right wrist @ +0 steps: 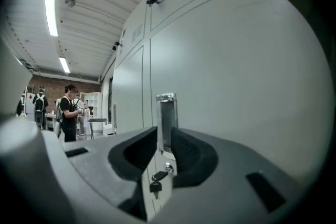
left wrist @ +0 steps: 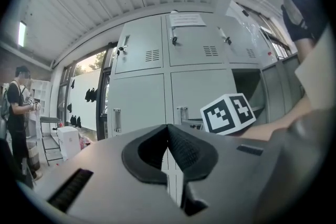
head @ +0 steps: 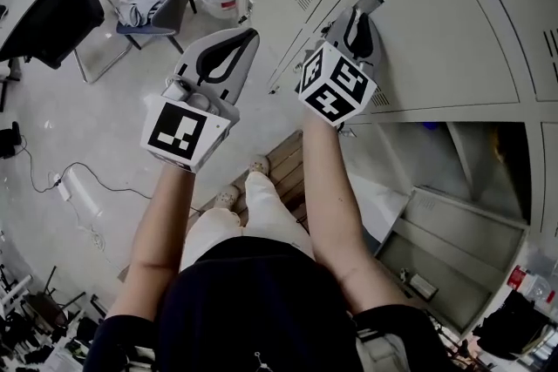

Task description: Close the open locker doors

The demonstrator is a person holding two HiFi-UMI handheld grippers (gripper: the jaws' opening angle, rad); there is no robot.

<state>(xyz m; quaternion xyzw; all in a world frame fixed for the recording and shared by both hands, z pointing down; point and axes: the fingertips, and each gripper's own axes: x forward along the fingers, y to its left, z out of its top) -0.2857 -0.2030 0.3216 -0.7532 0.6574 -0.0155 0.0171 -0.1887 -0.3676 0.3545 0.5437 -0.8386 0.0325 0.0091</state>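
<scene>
At the bank of grey metal lockers (head: 453,30), the right gripper (right wrist: 164,136) faces a plain grey door (right wrist: 236,86), jaws slightly apart. The door's upright silvery handle (right wrist: 167,118) stands between them, and a key (right wrist: 155,186) hangs in the lock below. Lower right in the head view, an open locker (head: 488,161) shows a dark inside, its swung door (head: 453,240) standing outward. Left gripper (left wrist: 168,131): jaws together, holding nothing, apart from the lockers.
</scene>
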